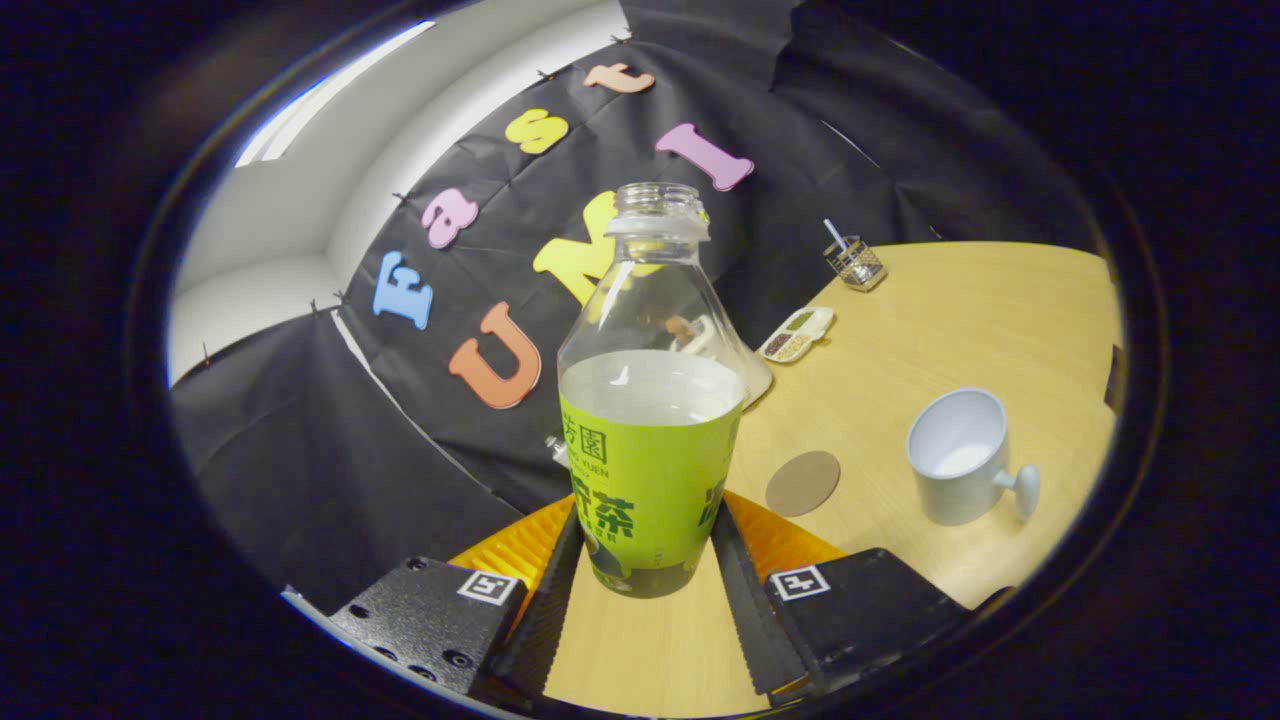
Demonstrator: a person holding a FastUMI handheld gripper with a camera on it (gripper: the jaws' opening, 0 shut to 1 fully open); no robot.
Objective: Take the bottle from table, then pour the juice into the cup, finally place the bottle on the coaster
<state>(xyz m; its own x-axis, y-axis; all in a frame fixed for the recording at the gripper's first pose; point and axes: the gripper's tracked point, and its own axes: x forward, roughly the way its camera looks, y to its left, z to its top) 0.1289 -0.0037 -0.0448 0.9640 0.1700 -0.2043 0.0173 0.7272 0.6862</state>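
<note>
A pale wooden bench runs up to the booth's black cloth wall, with a strip of white room wall above that. The whole scene is canted, so the gripper seems to be held tilted to one side, looking along the bench top from low down.

The bottle is the landmark and the biggest thing near. It stands between the two fingers, uncapped, with a bright green label round its lower half and clear plastic above; pale juice fills it to just above the label. The gripper has both fingers pressed against the label low on the body, so it holds the bottle.

I judge the bottle fairly heavy with that much liquid, thin-walled and likely to give under a hard squeeze, the label smooth and perhaps slippery. With the mouth open, any sudden tip would spill. A grip at the labelled body, low, looks sound, though a higher hold might steady the pour.

To the bottle's right and apart from it sits a white cup, handle turned away from the bottle. Between bottle and cup lies a round brown coaster. Beyond the bottle, near the wall, rest a small divided dish and a wire holder.
</note>
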